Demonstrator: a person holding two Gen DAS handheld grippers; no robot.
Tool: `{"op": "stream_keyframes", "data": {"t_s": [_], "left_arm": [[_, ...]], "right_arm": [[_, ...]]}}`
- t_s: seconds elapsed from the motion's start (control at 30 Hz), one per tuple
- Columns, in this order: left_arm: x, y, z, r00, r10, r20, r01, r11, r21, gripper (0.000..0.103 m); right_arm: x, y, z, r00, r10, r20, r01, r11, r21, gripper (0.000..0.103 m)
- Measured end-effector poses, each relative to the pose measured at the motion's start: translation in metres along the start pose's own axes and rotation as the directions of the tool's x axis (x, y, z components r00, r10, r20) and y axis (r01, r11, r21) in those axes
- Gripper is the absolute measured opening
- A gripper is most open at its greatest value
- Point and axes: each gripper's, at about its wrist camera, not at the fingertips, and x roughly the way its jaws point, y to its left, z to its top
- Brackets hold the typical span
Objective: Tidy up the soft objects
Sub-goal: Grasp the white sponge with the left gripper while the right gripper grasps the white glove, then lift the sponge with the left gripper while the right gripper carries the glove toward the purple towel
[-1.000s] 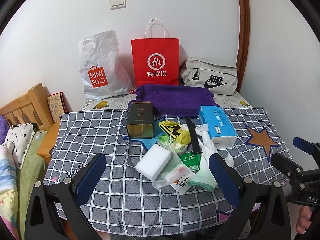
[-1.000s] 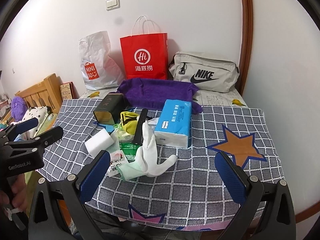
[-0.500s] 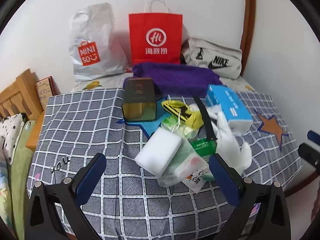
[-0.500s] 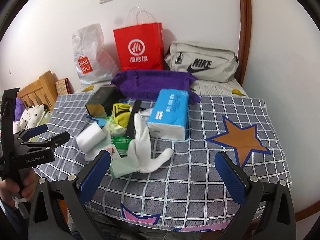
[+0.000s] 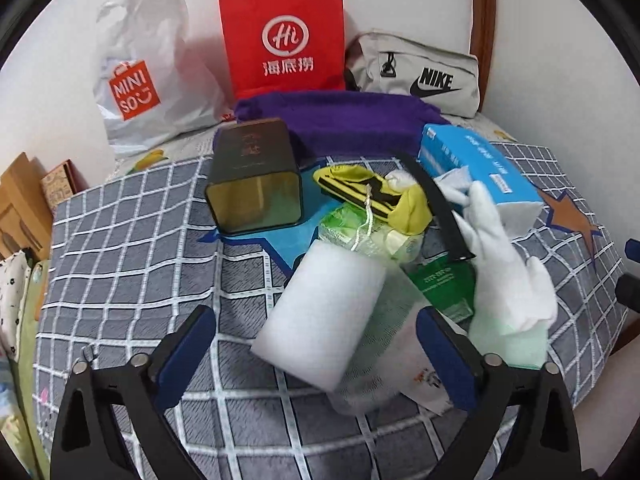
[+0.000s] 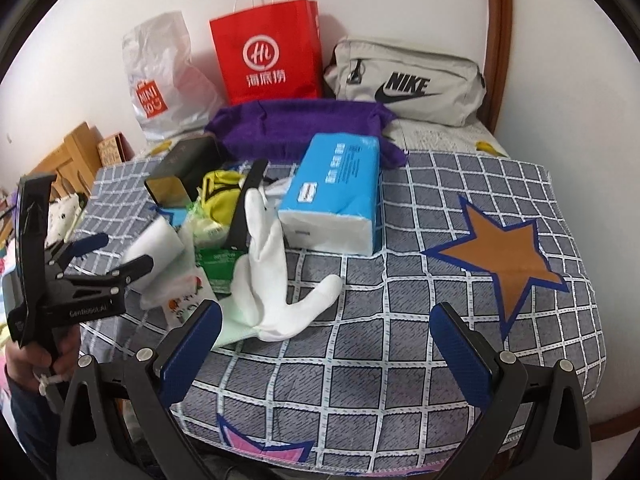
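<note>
Closing in, the left tool (image 5: 316, 344) narrows its wide jaws slightly with the white foam block (image 5: 326, 312) between them, pads not yet touching it. That block lies foremost of the pile, so it looks the natural first pick. Beside it, the right tool (image 6: 326, 340) gapes empty, the white glove (image 6: 266, 276) just ahead-left on the counter (image 6: 440, 340).

Both hand-held grippers have dropped closer to the pile, the left hand-held gripper (image 5: 316, 356) now closing around the white sponge (image 5: 324, 312).
</note>
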Motion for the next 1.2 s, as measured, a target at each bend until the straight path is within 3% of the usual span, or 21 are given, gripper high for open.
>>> {"op": "stream_keyframes", "data": {"t_s": [0.13, 0.2, 0.3, 0.63, 0.9, 1.03, 1.1, 1.17, 1.2], "left_arm": [[0.018, 0.004, 0.0, 1.0, -0.02, -0.022, 0.02, 1.0, 0.015, 0.09], [0.024, 0.008, 0.001, 0.999, -0.038, -0.033, 0.038, 0.999, 0.009, 0.072], [0.027, 0.011, 0.002, 0.995, -0.09, -0.037, 0.09, 0.996, -0.003, 0.057], [0.015, 0.023, 0.013, 0.994, -0.109, -0.015, 0.108, 0.993, -0.035, 0.055], [0.018, 0.028, 0.018, 0.996, -0.087, -0.029, 0.085, 0.995, -0.052, 0.055], [0.019, 0.033, 0.019, 0.996, -0.084, -0.034, 0.081, 0.994, -0.079, 0.055], [0.018, 0.034, 0.02, 0.995, -0.096, -0.031, 0.093, 0.991, -0.096, 0.055], [0.017, 0.035, 0.021, 0.995, -0.1, -0.031, 0.096, 0.99, -0.1, 0.055], [0.017, 0.034, 0.021, 0.995, -0.096, -0.031, 0.092, 0.991, -0.099, 0.055]], "right_arm": [[0.015, -0.001, 0.001, 1.0, 0.002, -0.03, -0.002, 1.0, -0.005, 0.103], [0.022, -0.002, 0.002, 0.999, 0.011, -0.042, -0.011, 1.0, -0.001, 0.103], [0.032, 0.0, 0.003, 0.998, 0.038, -0.059, -0.039, 0.999, -0.004, 0.103], [0.074, 0.018, 0.006, 0.983, 0.125, -0.134, -0.13, 0.991, -0.028, 0.103], [0.104, 0.043, 0.013, 0.984, 0.12, -0.132, -0.133, 0.986, -0.097, 0.097], [0.108, 0.058, 0.009, 0.992, 0.052, -0.111, -0.076, 0.971, -0.226, 0.064], [0.108, 0.055, 0.01, 0.992, 0.056, -0.113, -0.082, 0.967, -0.24, 0.047], [0.103, 0.049, 0.012, 0.987, 0.095, -0.127, -0.122, 0.967, -0.222, 0.017], [0.102, 0.046, 0.012, 0.985, 0.106, -0.133, -0.133, 0.969, -0.21, 0.016]]}}
